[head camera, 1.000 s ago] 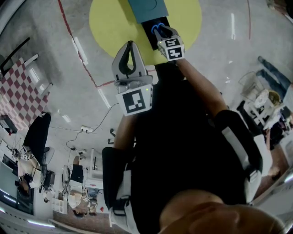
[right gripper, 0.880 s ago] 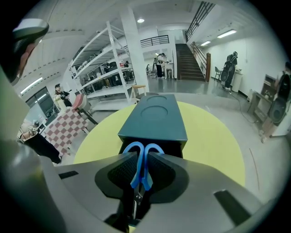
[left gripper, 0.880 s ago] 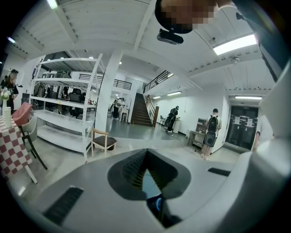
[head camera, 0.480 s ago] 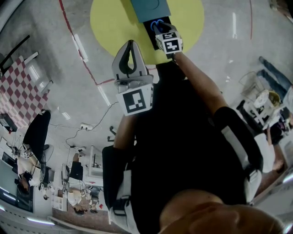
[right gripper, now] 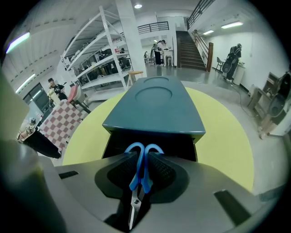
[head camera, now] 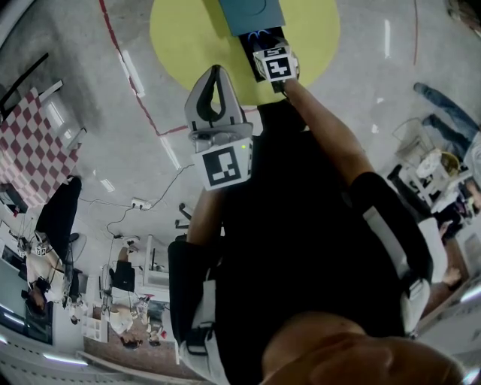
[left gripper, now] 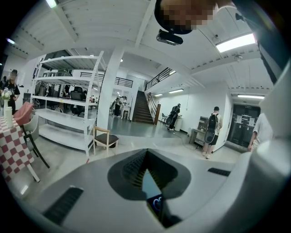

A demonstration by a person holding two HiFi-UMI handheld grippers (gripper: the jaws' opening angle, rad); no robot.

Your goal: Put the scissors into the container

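Blue-handled scissors (right gripper: 138,170) are clamped in my right gripper (right gripper: 142,157), handles forward and blades pointing back toward the camera. The handles (head camera: 259,35) hang over the open black drawer (right gripper: 150,139) at the front of the teal container (right gripper: 154,104), which stands on a round yellow table (right gripper: 223,132). In the head view the right gripper (head camera: 267,46) reaches the edge of the container (head camera: 252,13). My left gripper (head camera: 216,74) is held lower and to the left with its jaws together and nothing between them. The left gripper (left gripper: 145,157) points toward the drawer.
The yellow table (head camera: 180,37) stands on a grey floor crossed by a red line (head camera: 124,71). A checkered table (head camera: 30,150) and seated people are to the left. White shelving (right gripper: 104,63) and a staircase stand far behind the container.
My right gripper has carried the scissors forward, closer to the container's open drawer. The left gripper has hardly moved.
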